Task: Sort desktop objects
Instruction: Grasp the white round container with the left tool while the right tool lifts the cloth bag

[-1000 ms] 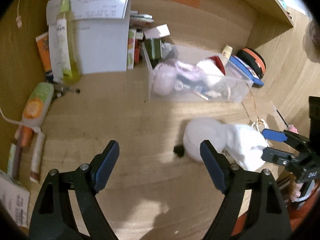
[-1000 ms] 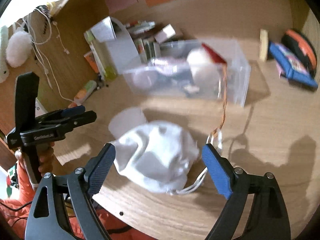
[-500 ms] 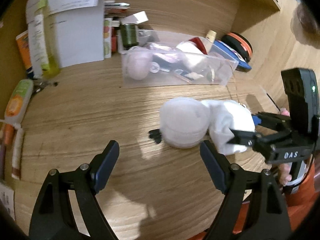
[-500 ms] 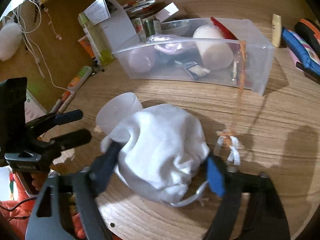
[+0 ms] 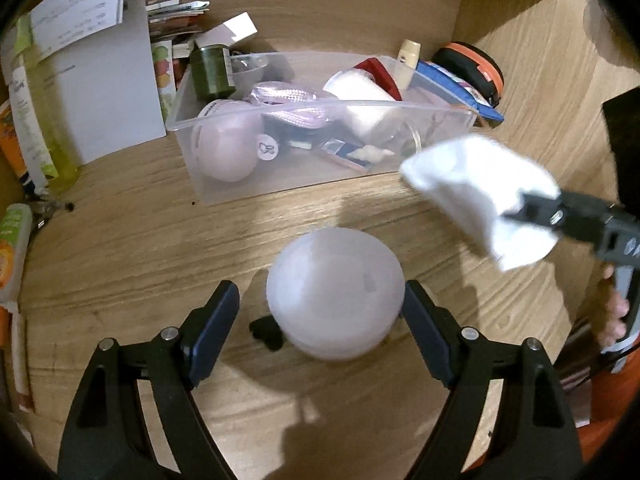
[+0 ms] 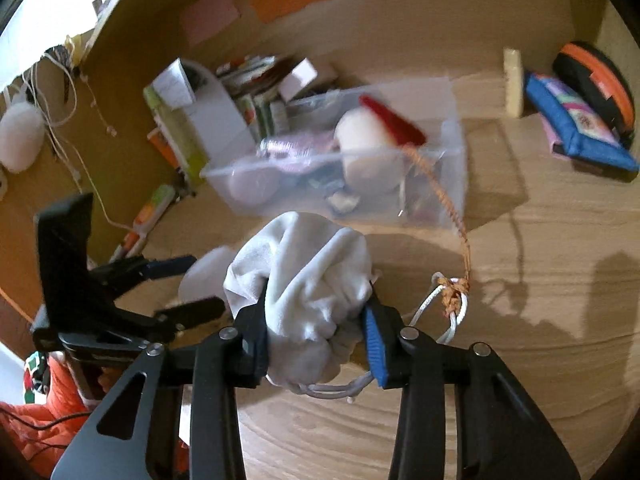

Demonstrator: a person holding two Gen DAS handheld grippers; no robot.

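Note:
A pale round lidded container (image 5: pixel 334 284) stands on the wooden desk between the fingers of my left gripper (image 5: pixel 320 300), which is open; the right pad is close to its side. My right gripper (image 6: pixel 316 304) has its jaws closing, and the pads press into a white drawstring cloth pouch (image 6: pixel 304 264). In the left wrist view the pouch (image 5: pixel 472 184) hangs off the desk in the right gripper (image 5: pixel 532 212). Behind both stands a clear plastic bin (image 5: pixel 300 176) with several items inside.
An orange cord knotted to the pouch's white string (image 6: pixel 452 292) trails into the bin (image 6: pixel 452 184). A small black object (image 5: pixel 266 332) lies by the container. White paper box (image 5: pixel 108 92) back left; blue pouch (image 6: pixel 576 128) and orange-black case (image 6: pixel 596 76) back right.
The right gripper closed on the white pouch and lifted it off the desk. The left gripper moved forward until the round container stood between its fingers.

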